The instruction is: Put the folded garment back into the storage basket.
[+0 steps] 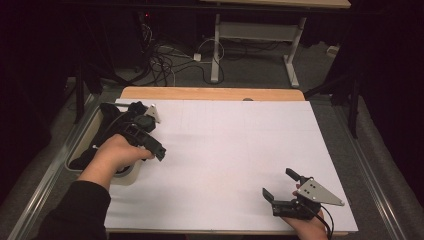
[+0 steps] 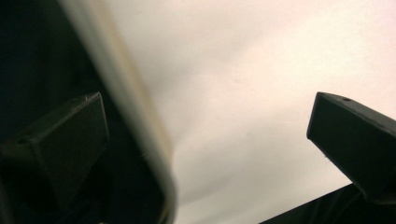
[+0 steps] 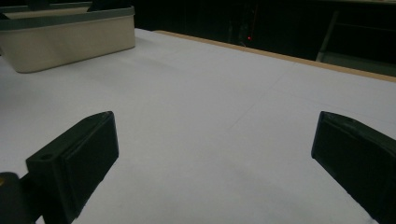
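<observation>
the left hand-held gripper hangs over the left edge of the worktop, gripped by the person's left hand. its jaws stand wide apart with nothing between them; in the left gripper view one jaw sits over the dark inside of a bin and the other over the white sheet, with the bin's pale rim running between them. the gripper's tip points down toward the right side of that bin.

the bin is a beige tub with a grey rim, standing at the left edge of the worktop, partly off the white sheet. dark black things lie inside it, too dim to tell apart. in the right gripper view the tub shows far off at the upper left.

the right hand-held gripper rests low at the near right corner of the worktop, held by the right hand, well apart from the left one. its jaws are also spread wide and hold nothing, with bare white sheet between them. a grey three-cornered plate sits on top of it.

the white sheet covers nearly the whole wooden worktop, whose far edge shows beyond it.
</observation>
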Demonstrator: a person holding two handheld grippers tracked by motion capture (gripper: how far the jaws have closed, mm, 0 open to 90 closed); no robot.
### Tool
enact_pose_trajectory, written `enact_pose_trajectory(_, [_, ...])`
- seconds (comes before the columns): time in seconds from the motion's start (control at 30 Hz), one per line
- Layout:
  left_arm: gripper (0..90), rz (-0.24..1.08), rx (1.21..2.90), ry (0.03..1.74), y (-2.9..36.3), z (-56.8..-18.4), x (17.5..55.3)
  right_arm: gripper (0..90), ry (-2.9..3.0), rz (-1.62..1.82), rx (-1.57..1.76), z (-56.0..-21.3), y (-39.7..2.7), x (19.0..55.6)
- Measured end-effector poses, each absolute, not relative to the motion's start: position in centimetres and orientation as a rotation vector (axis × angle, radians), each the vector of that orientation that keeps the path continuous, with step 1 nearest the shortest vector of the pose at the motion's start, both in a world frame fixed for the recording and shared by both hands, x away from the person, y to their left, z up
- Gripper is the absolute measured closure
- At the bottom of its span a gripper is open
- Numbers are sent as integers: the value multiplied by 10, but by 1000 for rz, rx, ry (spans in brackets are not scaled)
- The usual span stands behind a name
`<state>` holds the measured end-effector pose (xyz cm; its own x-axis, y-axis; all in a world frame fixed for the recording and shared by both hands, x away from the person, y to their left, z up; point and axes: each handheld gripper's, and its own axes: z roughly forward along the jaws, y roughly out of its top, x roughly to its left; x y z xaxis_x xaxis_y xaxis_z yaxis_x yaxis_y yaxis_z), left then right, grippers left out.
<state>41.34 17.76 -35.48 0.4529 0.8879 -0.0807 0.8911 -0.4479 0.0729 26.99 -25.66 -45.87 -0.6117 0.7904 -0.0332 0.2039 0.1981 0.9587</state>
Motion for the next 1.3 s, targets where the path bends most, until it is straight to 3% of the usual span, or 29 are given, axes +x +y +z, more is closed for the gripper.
enact_pose_trajectory(0.37, [0, -37, 2596, 1495, 157, -376, 410, 14, 1943, 1432, 924, -459, -257, 269])
enact_pose_trajectory(0.67, [0, 51, 2455, 1317, 147, -396, 395, 14, 1950, 1430, 920, -459, -254, 269])
enact_pose_trajectory(1.3, [0, 156, 2191, 1112, 137, -439, 360, 10, 1953, 1434, 917, -461, -252, 269])
